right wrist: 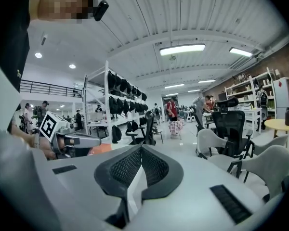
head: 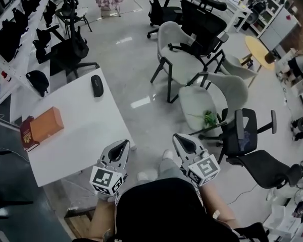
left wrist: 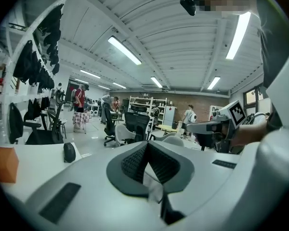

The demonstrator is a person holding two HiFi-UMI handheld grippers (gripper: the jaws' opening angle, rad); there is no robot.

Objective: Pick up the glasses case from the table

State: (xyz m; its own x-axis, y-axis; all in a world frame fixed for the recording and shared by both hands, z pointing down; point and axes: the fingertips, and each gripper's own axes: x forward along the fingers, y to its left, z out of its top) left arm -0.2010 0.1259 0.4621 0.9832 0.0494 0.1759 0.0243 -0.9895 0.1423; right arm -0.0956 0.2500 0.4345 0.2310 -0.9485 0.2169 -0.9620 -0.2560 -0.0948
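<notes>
The black oval glasses case (head: 96,85) lies near the far edge of the white table (head: 86,130) at the left, and shows small in the left gripper view (left wrist: 69,152). My left gripper (head: 122,146) is held over the table's near right corner, well short of the case, shut with nothing in it (left wrist: 147,146). Beside it over the floor, my right gripper (head: 181,140) is also shut and empty (right wrist: 141,148). Each gripper shows in the other's view: the right gripper (left wrist: 216,126) and the left gripper (right wrist: 70,141).
An orange box (head: 47,124) and a dark red book (head: 26,132) lie at the table's left side. Grey and black office chairs (head: 184,59) crowd the floor to the right. Shelves with black bags (head: 20,24) line the left wall. People stand far off.
</notes>
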